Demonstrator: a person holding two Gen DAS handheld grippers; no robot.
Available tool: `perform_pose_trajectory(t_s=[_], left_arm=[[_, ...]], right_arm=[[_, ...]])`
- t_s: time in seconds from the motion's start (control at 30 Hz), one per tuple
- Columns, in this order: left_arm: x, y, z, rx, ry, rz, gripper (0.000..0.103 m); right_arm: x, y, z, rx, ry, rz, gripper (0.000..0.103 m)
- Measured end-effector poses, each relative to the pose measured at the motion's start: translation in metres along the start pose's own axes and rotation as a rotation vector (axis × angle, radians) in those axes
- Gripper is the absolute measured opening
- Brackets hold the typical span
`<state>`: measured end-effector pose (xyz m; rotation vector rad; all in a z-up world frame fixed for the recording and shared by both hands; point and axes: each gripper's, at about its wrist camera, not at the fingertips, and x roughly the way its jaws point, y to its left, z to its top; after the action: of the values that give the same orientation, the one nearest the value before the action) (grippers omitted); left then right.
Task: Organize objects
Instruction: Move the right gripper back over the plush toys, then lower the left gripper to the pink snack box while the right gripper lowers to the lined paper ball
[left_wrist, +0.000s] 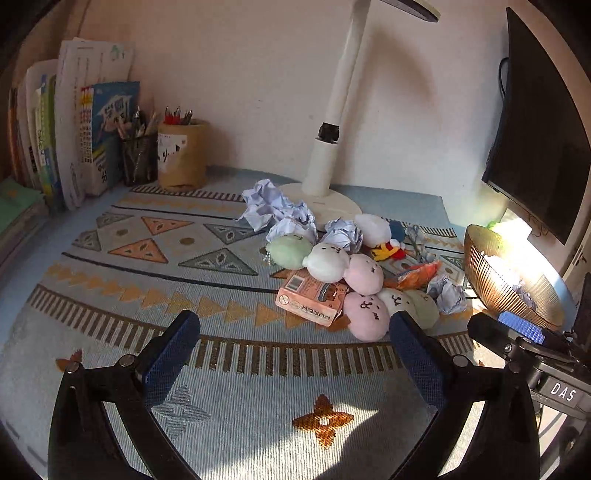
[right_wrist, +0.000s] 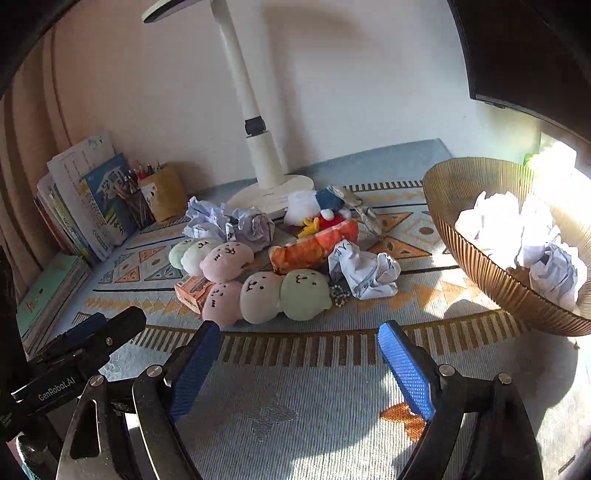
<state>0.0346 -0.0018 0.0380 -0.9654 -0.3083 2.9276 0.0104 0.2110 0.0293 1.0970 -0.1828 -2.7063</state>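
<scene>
The left gripper (left_wrist: 291, 332) hangs released, its dark blue padded fingers (left_wrist: 168, 360) spread wide over bare patterned woven table mat (left_wrist: 110, 295) with nothing between them. The right gripper (right_wrist: 299, 345) is likewise released and empty, its bright blue pads (right_wrist: 404, 369) apart above the mat. Ahead of both tongs lies the heap to be sorted: round pastel plush toys with stitched faces (right_wrist: 258, 291), a flat orange printed carton (left_wrist: 308, 301) partly under them, an orange snack packet (right_wrist: 314, 243) and crumpled white paper balls (right_wrist: 364, 271) behind. Ahead and to the right of the right tongs stands a ribbed amber glass bowl (right_wrist: 461, 195) holding more crumpled paper. Beyond the heap rises a white desk lamp (left_wrist: 325, 162).
</scene>
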Motion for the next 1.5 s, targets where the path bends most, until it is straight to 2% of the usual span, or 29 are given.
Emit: perform_pose_trajectory(t_s=[0.03,0.1,0.23,0.63,0.8,0.93,1.03,1.13,1.23,1.27,1.37,1.5], left_arm=[[0.004,0.002,0.001,-0.010,0.035,-0.005,0.102],[0.000,0.004,0.002,-0.016,0.009,-0.035,0.102],[0.003,0.003,0.000,-0.016,0.031,-0.044,0.102],[0.001,-0.008,-0.004,0.044,0.010,-0.009,0.102],[0.003,-0.005,-0.003,0.031,0.017,-0.011,0.102],[0.006,-0.003,-0.002,0.015,0.033,-0.003,0.102],[0.014,-0.002,0.000,0.013,0.074,-0.007,0.102],[0.035,-0.004,0.006,0.046,0.191,-0.028,0.102],[0.055,-0.011,0.020,0.184,0.219,0.089,0.101],[0.062,-0.013,0.025,0.227,0.228,0.097,0.101],[0.089,-0.015,0.031,0.291,0.309,0.039,0.094],[0.101,-0.012,0.034,0.262,0.303,-0.012,0.090]], right_arm=[[0.000,0.000,0.000,-0.006,-0.004,0.009,0.087],[0.002,0.003,-0.001,-0.021,0.010,0.017,0.087],[0.003,0.008,-0.002,-0.040,0.017,0.015,0.087],[0.010,0.000,0.000,0.005,0.049,0.029,0.087],[0.007,-0.006,0.000,0.032,0.038,0.027,0.087],[0.005,-0.018,0.001,0.100,0.027,0.028,0.087],[0.007,-0.033,0.003,0.173,0.031,0.035,0.087],[0.009,-0.047,0.003,0.249,0.043,0.067,0.087],[0.009,-0.055,0.003,0.296,0.038,0.084,0.087],[0.009,-0.056,0.003,0.301,0.038,0.083,0.087],[0.007,-0.056,0.003,0.295,0.030,0.063,0.087],[0.001,-0.057,0.013,0.282,-0.020,0.020,0.087]])
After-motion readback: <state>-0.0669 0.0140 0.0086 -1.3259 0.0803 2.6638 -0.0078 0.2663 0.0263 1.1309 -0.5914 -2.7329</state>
